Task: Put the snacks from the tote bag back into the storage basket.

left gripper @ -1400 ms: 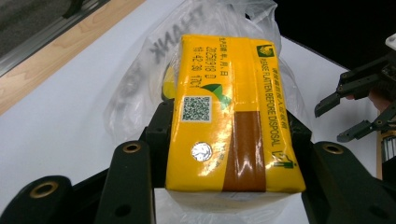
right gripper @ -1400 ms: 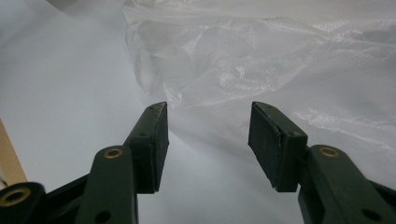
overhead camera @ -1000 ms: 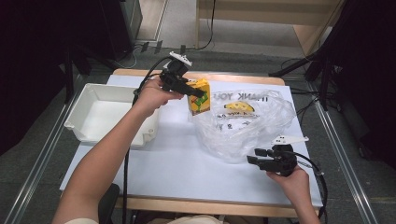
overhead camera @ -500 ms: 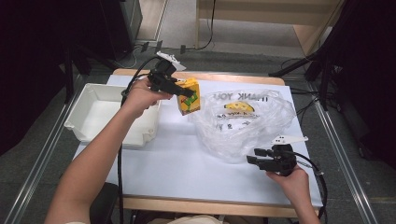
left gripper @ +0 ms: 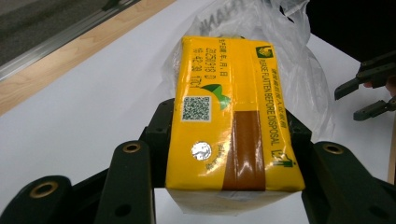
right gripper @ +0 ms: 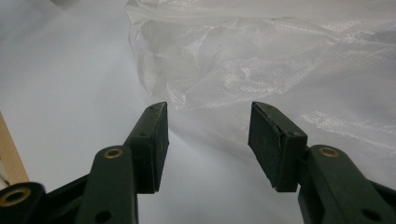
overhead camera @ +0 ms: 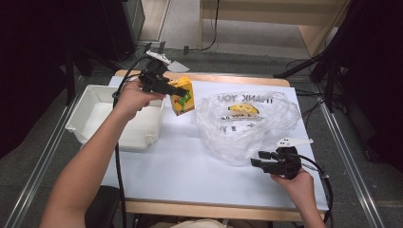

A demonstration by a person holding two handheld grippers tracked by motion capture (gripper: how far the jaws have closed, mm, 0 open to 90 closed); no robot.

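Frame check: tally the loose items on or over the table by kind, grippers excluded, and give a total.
Yellow drink carton, clamped in the left gripper: 1
Clear crumpled plastic bag printed THANK YOU: 1
White plastic bin: 1
Total: 3

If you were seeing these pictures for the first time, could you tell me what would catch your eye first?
The bright yellow drink carton stands out, clamped in the left gripper between the white bin and the clear plastic bag. That crumpled bag, printed THANK YOU, sprawls across the white table's right half. The right gripper rests open at the bag's near edge.
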